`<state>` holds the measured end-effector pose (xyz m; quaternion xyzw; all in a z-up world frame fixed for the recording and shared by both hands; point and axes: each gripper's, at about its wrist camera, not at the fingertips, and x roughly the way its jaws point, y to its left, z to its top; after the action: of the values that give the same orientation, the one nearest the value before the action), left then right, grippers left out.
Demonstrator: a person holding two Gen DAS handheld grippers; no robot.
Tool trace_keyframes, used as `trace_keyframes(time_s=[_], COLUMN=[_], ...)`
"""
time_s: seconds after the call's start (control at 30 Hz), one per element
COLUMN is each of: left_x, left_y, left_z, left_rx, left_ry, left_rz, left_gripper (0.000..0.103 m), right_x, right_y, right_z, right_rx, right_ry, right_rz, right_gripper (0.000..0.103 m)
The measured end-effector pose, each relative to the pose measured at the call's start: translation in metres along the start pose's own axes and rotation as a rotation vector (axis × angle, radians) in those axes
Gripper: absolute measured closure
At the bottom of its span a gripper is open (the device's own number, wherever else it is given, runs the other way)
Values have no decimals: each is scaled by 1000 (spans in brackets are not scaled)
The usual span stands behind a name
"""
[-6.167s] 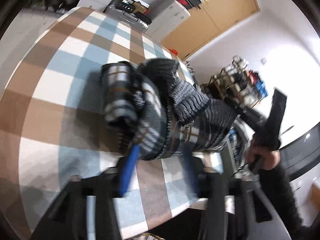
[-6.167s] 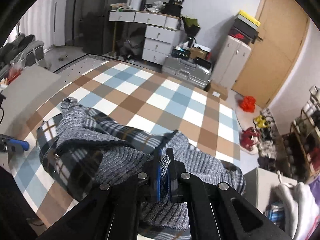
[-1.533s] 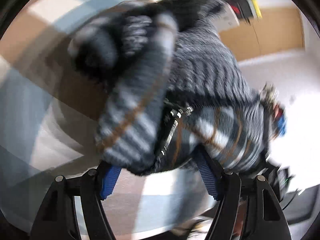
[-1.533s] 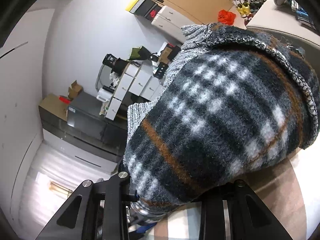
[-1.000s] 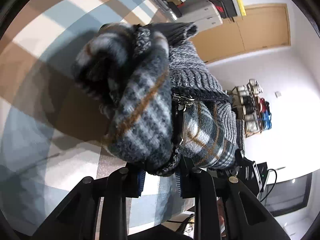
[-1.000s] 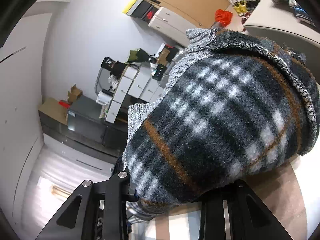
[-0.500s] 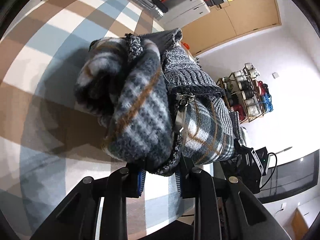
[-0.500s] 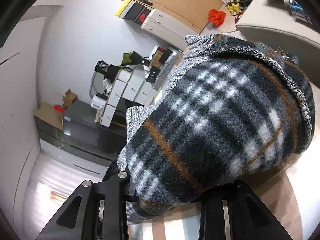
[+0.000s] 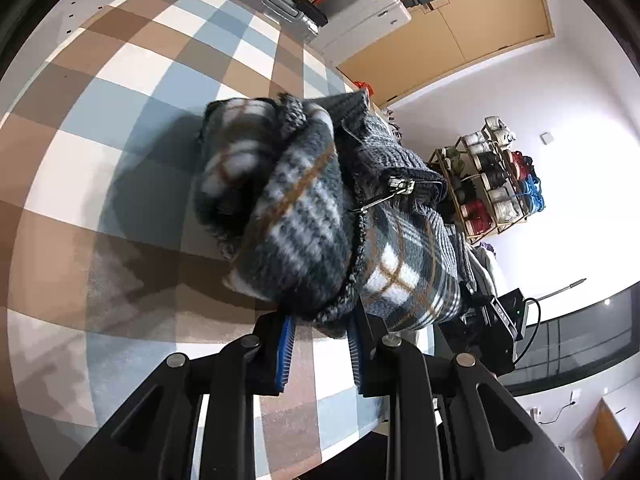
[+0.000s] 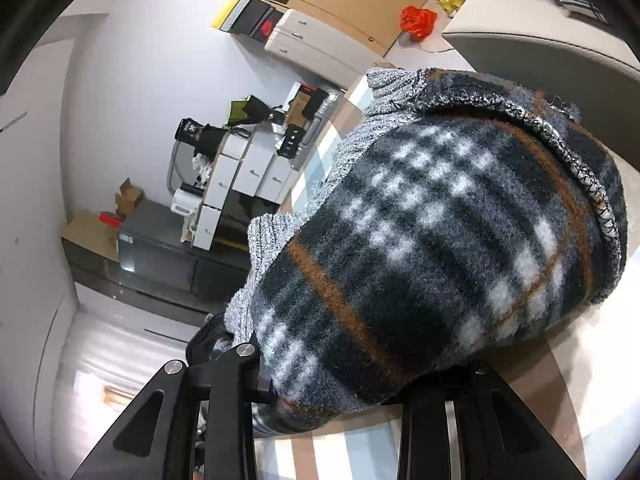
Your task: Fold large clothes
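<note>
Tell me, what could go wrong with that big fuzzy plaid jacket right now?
The plaid jacket is a thick bundle, and the left gripper only pinches its bottom edge, so the folds might slump apart. Its metal zipper pull hangs loose and could snag the knit. The right gripper is buried under fabric, so its hold can't be checked.

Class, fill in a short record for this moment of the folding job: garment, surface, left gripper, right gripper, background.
garment: plaid fleece jacket with grey knit trim, bundled up
surface: checked brown, blue and white cloth
left gripper: fingers on either side of the jacket's near edge
right gripper: fingers either side of the bundle; tips hidden by fleece
background: shoe rack, wooden doors
</note>
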<state>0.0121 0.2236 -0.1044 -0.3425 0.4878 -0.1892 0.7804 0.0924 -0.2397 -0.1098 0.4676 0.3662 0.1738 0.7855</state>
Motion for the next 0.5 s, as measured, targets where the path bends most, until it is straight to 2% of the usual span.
trace_keyframes(time_s=[0.07,0.13,0.2,0.27,0.33,0.4,0.43,0.47,0.5], left_x=[-3,-5,-4,-9,-18,-20,-16,-14,-8], left_y=[4,14,20,16,-3,-17,-25,-27,-31], left_z=[1,4,-2,-14,-33,-45,-52,-55,-56], left_rx=[-1,-33,-64,-39,26,45,43,34,26], left_ry=[-11,-19,6,17,17,37,40,26,0], left_rz=[12,-8,-33,-28,-38,-58,-68,-85,-73], left_gripper=[92,92,92,92,91,67,41,34,34], right_x=[0,-1,2,6,8,11,12,12,12], right_y=[-2,-5,-4,-2,0,-1,0,-1,0], right_z=[1,2,3,1,-1,-1,-1,-1,-1], right_rx=[7,20,20,25,25,26,28,29,30], right_ry=[-1,-3,2,12,15,27,25,27,29], right_rz=[-6,-5,-10,-5,-12,-10,-12,-10,-7], right_gripper=[73,73,73,73,72,72,72,72,72])
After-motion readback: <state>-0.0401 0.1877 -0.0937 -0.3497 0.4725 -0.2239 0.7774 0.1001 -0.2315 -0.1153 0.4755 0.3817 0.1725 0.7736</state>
